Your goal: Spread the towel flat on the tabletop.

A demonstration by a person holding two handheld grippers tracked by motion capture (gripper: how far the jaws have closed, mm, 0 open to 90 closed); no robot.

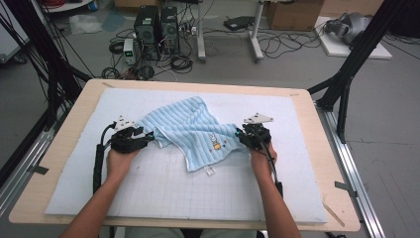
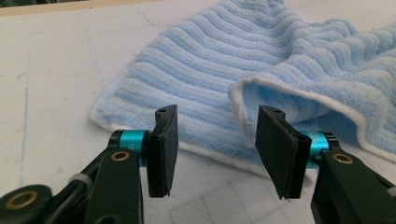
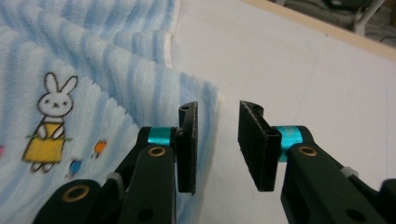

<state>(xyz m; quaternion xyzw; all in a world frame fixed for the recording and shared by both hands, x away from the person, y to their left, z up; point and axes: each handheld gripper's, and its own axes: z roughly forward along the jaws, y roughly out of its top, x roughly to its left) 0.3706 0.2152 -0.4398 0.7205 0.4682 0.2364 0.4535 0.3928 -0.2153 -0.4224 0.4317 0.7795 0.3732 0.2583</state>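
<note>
towel (image 1: 190,130), pale blue, striped, rumpled

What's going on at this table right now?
A person is working a light blue striped towel with a rabbit picture on it, using a handheld gripper in each hand. The towel lies crumpled on the white gridded mat. The left gripper sits at its left edge, jaws open around a raised fold. The right gripper is at its right edge, jaws open, gripping nothing.
</note>
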